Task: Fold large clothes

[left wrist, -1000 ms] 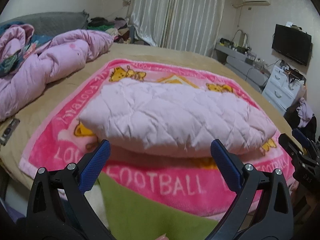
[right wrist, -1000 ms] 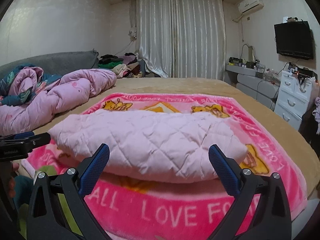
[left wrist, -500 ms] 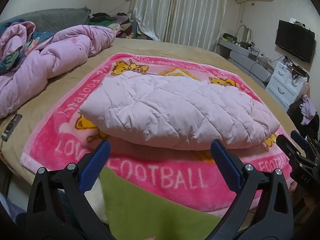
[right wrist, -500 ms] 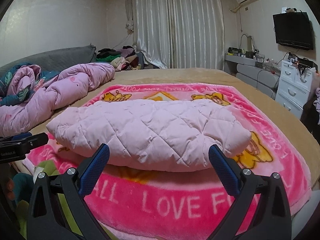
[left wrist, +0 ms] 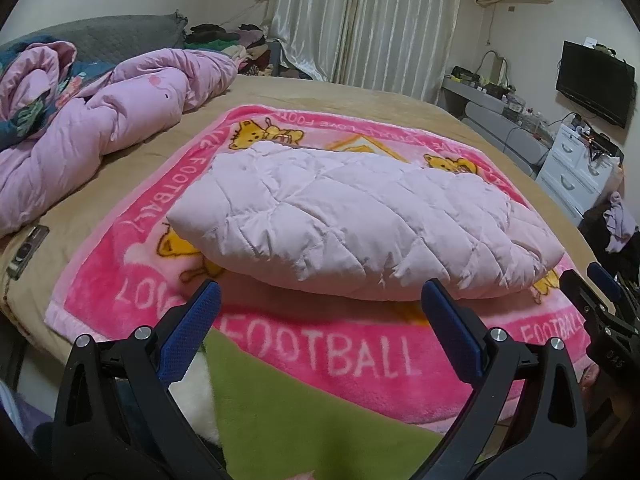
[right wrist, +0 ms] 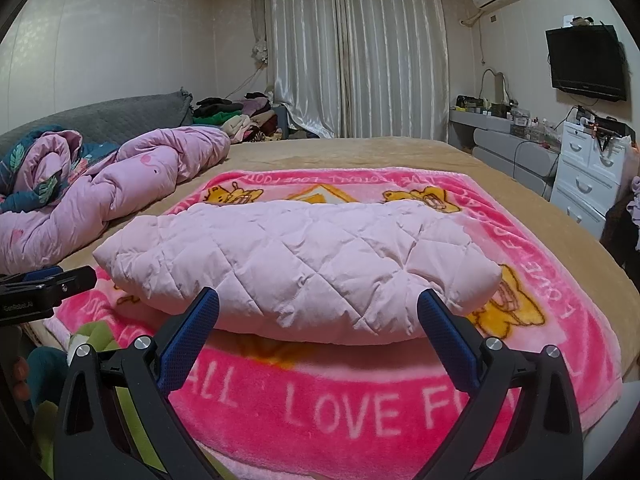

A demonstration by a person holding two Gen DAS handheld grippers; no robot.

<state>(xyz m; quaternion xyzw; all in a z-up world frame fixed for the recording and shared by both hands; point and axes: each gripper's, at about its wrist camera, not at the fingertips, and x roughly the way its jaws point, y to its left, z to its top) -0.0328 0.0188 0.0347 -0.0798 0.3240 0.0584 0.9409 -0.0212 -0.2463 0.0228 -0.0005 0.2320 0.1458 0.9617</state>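
Observation:
A pale pink quilted jacket [left wrist: 352, 224] lies folded into a thick bundle on a bright pink "LOVE FOOTBALL" blanket [left wrist: 328, 356] on the bed. It also shows in the right wrist view [right wrist: 304, 268]. My left gripper [left wrist: 320, 312] is open and empty, just short of the jacket's near edge. My right gripper [right wrist: 318, 320] is open and empty, also near that edge. The right gripper shows at the right edge of the left wrist view [left wrist: 600, 304]. The left gripper shows at the left edge of the right wrist view [right wrist: 44, 284].
A crumpled pink duvet [left wrist: 100, 132] lies at the bed's left. A green cloth [left wrist: 300, 412] hangs at the near edge. A clothes pile [right wrist: 236, 116] and curtains are at the back. White drawers [right wrist: 592, 176] and a wall TV [right wrist: 586, 64] are at the right.
Both grippers have drawn back and risen slightly from the jacket, still open. The folded jacket has not moved.

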